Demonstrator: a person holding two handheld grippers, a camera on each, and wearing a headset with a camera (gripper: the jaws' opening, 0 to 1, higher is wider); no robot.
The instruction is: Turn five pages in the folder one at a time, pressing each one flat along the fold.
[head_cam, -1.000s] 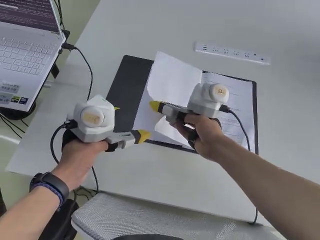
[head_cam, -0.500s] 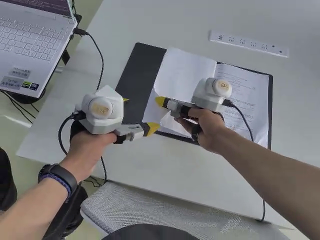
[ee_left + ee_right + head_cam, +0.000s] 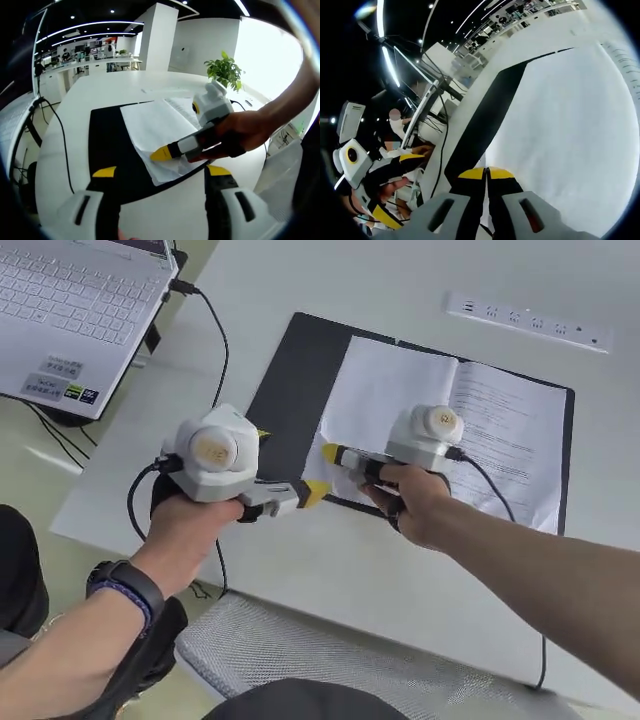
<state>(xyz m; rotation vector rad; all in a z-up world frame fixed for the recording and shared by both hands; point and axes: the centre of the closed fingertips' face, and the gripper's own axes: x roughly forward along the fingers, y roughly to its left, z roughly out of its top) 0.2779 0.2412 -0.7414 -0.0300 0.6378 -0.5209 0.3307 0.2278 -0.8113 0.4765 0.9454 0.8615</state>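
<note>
Currently my right gripper (image 3: pixel 330 453) clenched on page (image 3: pixel 390 405) corner; paper light, floppy, tearable, so pinch edge gently; left gripper (image 3: pixel 314 492) spread, empty.

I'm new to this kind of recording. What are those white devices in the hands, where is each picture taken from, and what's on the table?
A person holds a handheld gripper in each hand, each with two yellow-tipped fingers. The head view looks down from a headset; the two round views come from cameras riding on the grippers. On the white table lie an open black folder, a laptop and a power strip. The right gripper is shut on the lower corner of a white page over the folder's left side; the left gripper is open beside it, holding nothing.
</note>
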